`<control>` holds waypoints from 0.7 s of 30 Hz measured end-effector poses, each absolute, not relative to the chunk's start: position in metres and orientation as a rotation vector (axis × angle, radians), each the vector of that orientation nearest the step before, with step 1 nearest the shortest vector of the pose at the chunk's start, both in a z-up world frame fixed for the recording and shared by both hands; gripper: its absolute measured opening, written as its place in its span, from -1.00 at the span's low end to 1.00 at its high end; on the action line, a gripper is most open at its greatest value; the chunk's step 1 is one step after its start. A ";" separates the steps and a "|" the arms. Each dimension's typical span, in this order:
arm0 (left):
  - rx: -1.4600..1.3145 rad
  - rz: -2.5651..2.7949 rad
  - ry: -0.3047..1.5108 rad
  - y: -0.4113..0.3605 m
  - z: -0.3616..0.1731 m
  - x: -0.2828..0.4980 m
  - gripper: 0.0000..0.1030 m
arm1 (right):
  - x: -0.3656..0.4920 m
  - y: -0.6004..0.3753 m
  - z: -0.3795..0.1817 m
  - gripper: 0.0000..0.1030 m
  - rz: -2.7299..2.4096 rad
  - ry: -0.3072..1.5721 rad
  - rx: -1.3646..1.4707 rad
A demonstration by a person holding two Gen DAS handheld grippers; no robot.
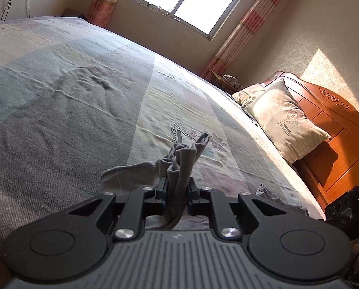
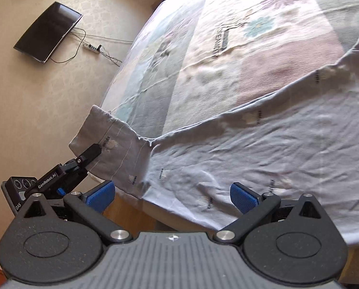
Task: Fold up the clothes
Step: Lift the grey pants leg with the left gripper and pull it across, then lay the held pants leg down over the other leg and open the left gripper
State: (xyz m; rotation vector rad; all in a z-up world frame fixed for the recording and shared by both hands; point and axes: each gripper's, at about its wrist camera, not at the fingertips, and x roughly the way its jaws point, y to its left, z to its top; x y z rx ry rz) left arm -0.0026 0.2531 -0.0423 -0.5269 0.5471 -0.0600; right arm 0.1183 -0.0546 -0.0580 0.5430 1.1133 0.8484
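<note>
Pinching a bunched grey fold of the garment (image 1: 179,168), the left gripper (image 1: 178,190) has its jaws clamped tight on the cloth above the bed (image 1: 71,101). Right gripper (image 2: 172,195) hovers at the bed edge, blue pads (image 2: 243,196) spread wide, nothing between them. Pale printed garment lies spread over the patterned bedspread (image 2: 203,48), one sleeve lifted at the left gripper's fingertip. Pillow (image 1: 283,118) against wooden headboard (image 1: 336,125).

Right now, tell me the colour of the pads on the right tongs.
Blue, ribbed pads on black arms; the right wrist view shows them best.
</note>
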 end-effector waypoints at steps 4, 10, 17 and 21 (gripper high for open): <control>-0.476 -0.082 0.588 0.233 -0.048 0.006 -0.74 | 0.113 -0.080 -0.061 1.00 0.800 1.092 0.577; -0.387 -0.096 0.642 0.206 -0.058 0.019 -0.73 | 0.106 -0.098 -0.074 1.00 0.748 1.094 0.614; -0.268 -0.108 0.684 0.180 -0.066 0.028 -0.73 | 0.098 -0.107 -0.084 1.00 0.711 1.105 0.622; -0.202 -0.101 0.697 0.169 -0.069 0.030 -0.73 | 0.096 -0.105 -0.084 1.00 0.712 1.106 0.608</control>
